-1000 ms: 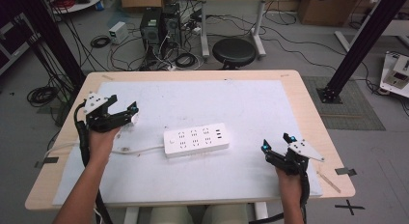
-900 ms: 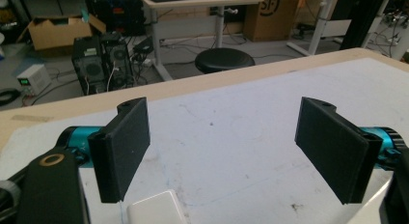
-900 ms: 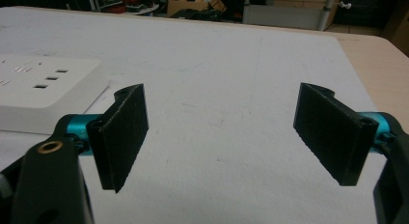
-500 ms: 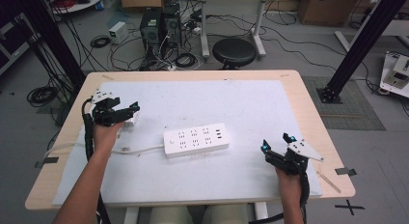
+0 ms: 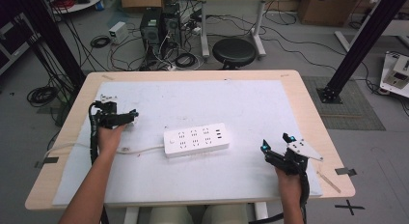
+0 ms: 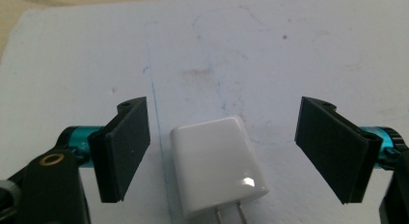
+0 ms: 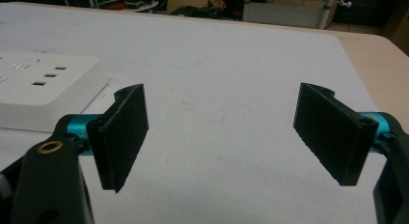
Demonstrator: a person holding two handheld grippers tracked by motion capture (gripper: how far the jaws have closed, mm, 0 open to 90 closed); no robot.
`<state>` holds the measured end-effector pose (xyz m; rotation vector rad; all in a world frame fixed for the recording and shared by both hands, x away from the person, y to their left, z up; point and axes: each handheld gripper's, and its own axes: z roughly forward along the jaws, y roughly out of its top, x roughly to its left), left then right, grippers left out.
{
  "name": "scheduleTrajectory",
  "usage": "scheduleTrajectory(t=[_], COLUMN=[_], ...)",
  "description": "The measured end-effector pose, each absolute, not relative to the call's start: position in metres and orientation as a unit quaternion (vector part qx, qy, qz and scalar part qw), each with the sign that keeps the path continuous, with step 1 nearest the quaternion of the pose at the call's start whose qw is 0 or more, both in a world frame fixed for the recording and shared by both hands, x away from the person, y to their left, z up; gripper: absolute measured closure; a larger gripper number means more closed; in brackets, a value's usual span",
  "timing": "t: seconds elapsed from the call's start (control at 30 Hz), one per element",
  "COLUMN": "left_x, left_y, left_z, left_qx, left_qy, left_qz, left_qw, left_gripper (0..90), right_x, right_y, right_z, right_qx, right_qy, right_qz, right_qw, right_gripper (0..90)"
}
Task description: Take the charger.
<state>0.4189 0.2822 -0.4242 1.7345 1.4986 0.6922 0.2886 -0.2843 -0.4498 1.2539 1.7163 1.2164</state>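
White matting covered the table [image 5: 299,96] where my left gripper [image 5: 126,119] had sunk from a second earlier, jaws apart around the charger [image 6: 219,164], not yet pinching, while my right gripper [image 5: 276,146] waited open.

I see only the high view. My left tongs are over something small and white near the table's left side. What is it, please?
Observer: A white plug adapter; in the left gripper view its two metal prongs point toward the camera.
Operator: Do the left tongs hold it?
Observer: No. They are open, with a gap on each side of the adapter.
Operator: And my right tongs?
Observer: Open with nothing between them, over the white mat; the power strip lies off to their left in the right gripper view.
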Motion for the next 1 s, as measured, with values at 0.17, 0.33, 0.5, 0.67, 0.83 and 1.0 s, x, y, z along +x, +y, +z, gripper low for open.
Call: scheduleTrajectory(t=[0.17, 0.33, 0.5, 0.67, 0.83, 1.0], left_x=[0.421, 0.425, 0.427, 0.429, 0.43, 0.429], left_y=[0.282, 0.28, 0.278, 0.279, 0.279, 0.277], left_z=[-0.431, -0.437, -0.442, -0.447, -0.448, -0.448], left_qx=[0.675, 0.68, 0.684, 0.685, 0.687, 0.691], left_qy=[0.593, 0.599, 0.604, 0.614, 0.612, 0.609], left_qz=[0.265, 0.255, 0.249, 0.239, 0.24, 0.249], left_qw=[0.351, 0.338, 0.325, 0.311, 0.309, 0.299], left_gripper=[19.9, 19.9, 20.0, 19.9, 20.0, 21.4], right_x=[0.289, 0.289, 0.289, 0.289, 0.29, 0.289], right_y=[-0.284, -0.284, -0.284, -0.284, -0.284, -0.284], right_z=[-0.45, -0.45, -0.45, -0.45, -0.45, -0.45], right_qx=[0.481, 0.482, 0.482, 0.481, 0.482, 0.483], right_qy=[0.661, 0.66, 0.661, 0.662, 0.661, 0.661], right_qz=[0.465, 0.466, 0.465, 0.465, 0.464, 0.465], right_qw=[0.34, 0.339, 0.339, 0.338, 0.338, 0.336], right_gripper=[20.3, 20.3, 20.3, 20.3, 20.3, 20.3])
